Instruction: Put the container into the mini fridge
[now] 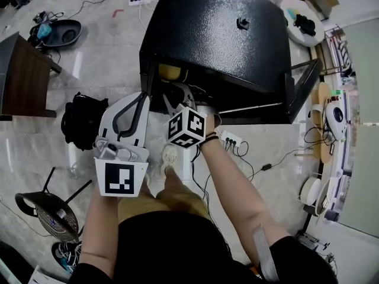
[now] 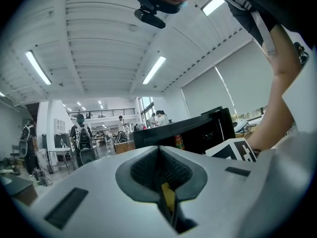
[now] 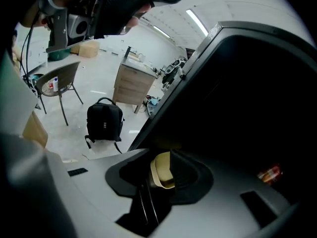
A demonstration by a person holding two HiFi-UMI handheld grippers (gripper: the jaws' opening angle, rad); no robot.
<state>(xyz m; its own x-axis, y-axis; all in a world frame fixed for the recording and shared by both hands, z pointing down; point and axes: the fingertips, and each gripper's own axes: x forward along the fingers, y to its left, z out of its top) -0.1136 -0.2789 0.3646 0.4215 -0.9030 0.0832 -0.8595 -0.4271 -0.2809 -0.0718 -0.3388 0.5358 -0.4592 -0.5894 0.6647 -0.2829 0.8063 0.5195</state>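
From above, the head view shows the black mini fridge [image 1: 219, 28] with its door [image 1: 303, 87] swung open at the right. My right gripper [image 1: 176, 86] reaches into the fridge opening, shut on a cream-coloured container [image 1: 169, 71]. In the right gripper view the container [image 3: 161, 170] sits pinched between the dark pads, with the dark fridge interior [image 3: 237, 108] ahead. My left gripper [image 1: 142, 99] hangs just outside the fridge's left front corner. In its own view the left gripper [image 2: 159, 168] points up toward the ceiling, shut with nothing held, and the fridge [image 2: 198, 133] lies behind it.
A black backpack [image 1: 83, 120] lies on the floor to the left, with a floor fan [image 1: 50, 209] nearer me. A dark desk [image 1: 23, 76] stands far left. A power strip [image 1: 231, 141] and cables lie under the fridge front. A chair [image 3: 57, 83] and wooden cabinet [image 3: 133, 86] stand farther off.
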